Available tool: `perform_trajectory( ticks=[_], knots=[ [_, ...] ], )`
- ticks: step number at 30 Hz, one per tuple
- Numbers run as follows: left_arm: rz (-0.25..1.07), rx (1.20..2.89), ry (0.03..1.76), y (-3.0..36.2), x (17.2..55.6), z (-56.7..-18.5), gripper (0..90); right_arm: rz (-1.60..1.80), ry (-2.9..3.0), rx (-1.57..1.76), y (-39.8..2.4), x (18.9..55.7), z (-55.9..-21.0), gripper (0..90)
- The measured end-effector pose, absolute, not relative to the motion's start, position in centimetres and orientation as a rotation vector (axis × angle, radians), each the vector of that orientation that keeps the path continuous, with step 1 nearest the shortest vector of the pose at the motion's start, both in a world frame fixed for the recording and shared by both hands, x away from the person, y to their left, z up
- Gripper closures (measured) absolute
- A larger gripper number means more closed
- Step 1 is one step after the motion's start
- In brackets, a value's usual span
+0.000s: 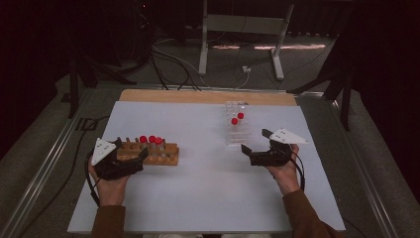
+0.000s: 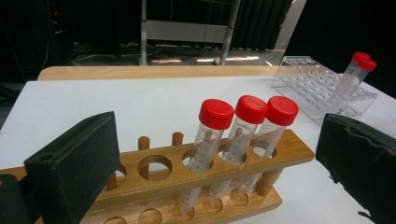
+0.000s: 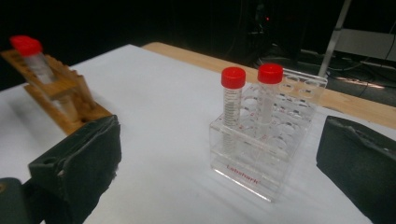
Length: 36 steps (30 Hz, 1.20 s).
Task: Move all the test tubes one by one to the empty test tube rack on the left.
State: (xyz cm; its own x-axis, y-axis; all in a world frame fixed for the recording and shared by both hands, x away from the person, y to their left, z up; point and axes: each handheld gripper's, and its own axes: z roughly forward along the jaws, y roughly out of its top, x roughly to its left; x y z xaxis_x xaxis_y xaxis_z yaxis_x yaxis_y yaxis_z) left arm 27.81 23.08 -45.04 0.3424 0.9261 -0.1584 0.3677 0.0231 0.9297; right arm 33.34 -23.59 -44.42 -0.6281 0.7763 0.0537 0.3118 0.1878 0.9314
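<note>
White sheeting covers the table (image 1: 198,198), with a strip of bare wood left showing along its far edge; beyond it a dark room with cables on the floor and a pale metal stand can be made out.

Nearest the camera in the high view, two sleeved forearms are seen coming in from the bottom edge. The left gripper (image 1: 130,157) is held at the near left of the table, right against the near side of the wooden rack (image 1: 148,153). Its jaws are spread wide apart, and nothing is clamped between them: in the left gripper view the two black pads are seen standing off to either side of the rack, clear of the tubes.

Three red-capped tubes (image 2: 243,135) are seated side by side in the wooden rack's right-hand holes, leaning slightly; the holes to their left are unfilled.

The right gripper (image 1: 253,144) is held at the near right, just short of the clear plastic rack (image 1: 236,130). Its jaws are likewise parted widely, with nothing gripped, and the clear rack is framed between them farther off in the right gripper view.

Two more red-capped tubes (image 3: 250,98) are stood upright next to each other in the clear rack, which sits toward the far right of the sheet, well apart from the wooden rack.
</note>
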Motion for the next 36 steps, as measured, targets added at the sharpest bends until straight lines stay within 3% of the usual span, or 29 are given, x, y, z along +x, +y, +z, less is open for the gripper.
perform_trajectory(
  ticks=[11,25,36],
  knots=[
    [0.69,1.527,1.206,23.0,27.5,-44.8,0.6,1.374,2.068,1.067,-20.7,37.1,-45.6,16.4],
    [0.735,1.528,1.22,23.1,27.3,-45.2,0.7,1.255,2.008,1.147,-18.0,39.7,-48.1,68.8],
    [0.739,1.534,1.211,22.9,27.2,-45.2,0.7,1.252,1.979,1.168,-17.9,40.2,-48.4,73.2]
  ],
)
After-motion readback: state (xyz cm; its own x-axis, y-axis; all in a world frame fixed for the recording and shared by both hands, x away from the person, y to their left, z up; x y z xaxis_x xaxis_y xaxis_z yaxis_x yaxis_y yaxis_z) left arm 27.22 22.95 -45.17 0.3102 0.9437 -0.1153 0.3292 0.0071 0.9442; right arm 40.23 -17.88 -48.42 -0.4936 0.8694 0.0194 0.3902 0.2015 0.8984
